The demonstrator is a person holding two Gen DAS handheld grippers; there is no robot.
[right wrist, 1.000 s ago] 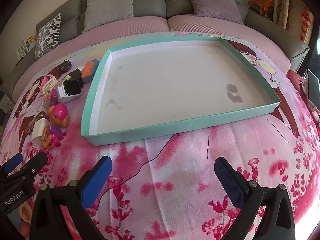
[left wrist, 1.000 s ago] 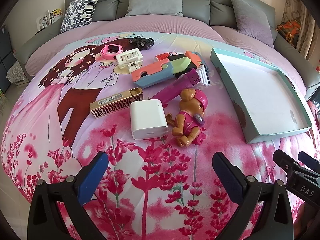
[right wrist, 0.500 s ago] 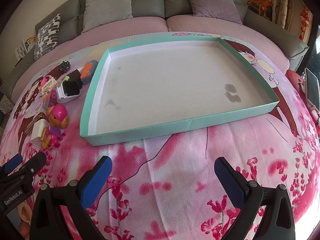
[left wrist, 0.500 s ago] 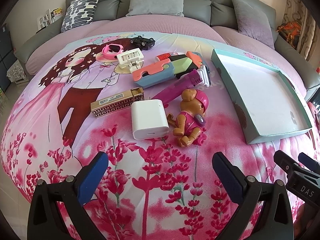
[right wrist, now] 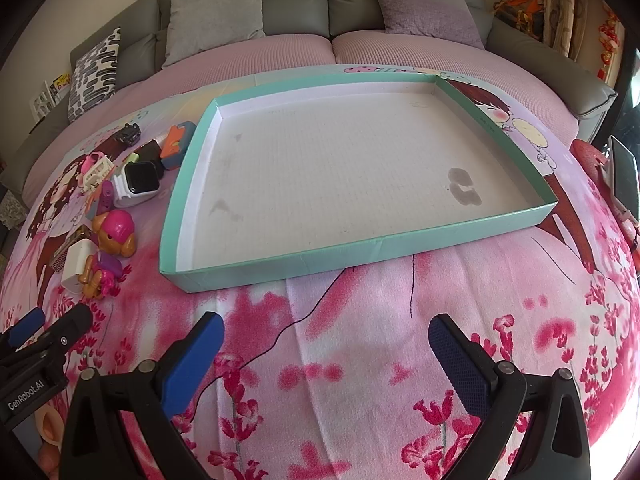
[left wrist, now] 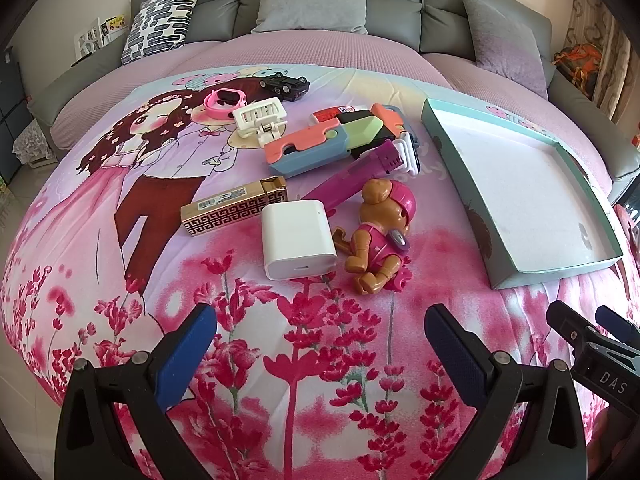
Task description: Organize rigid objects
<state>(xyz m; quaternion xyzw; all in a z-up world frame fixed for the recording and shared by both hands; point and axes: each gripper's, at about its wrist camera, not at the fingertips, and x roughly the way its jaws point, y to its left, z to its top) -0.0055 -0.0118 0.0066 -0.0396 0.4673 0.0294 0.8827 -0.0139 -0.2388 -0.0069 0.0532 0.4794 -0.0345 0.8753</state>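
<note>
Several small objects lie clustered on a pink printed blanket: a white charger block, a toy dog in pink, a gold patterned box, a purple watch strap with a white smartwatch, a pastel case, a white clip, a pink ring toy and a black toy car. A shallow teal tray sits to their right with nothing in it. My left gripper is open, short of the charger. My right gripper is open before the tray's near wall.
A grey sofa with cushions runs along the back. A patterned pillow leans at the far left. A phone on a stand sits at the right edge. Bare blanket lies between both grippers and the objects.
Both views have shifted very slightly; the objects and tray stay put and both grippers remain open.
</note>
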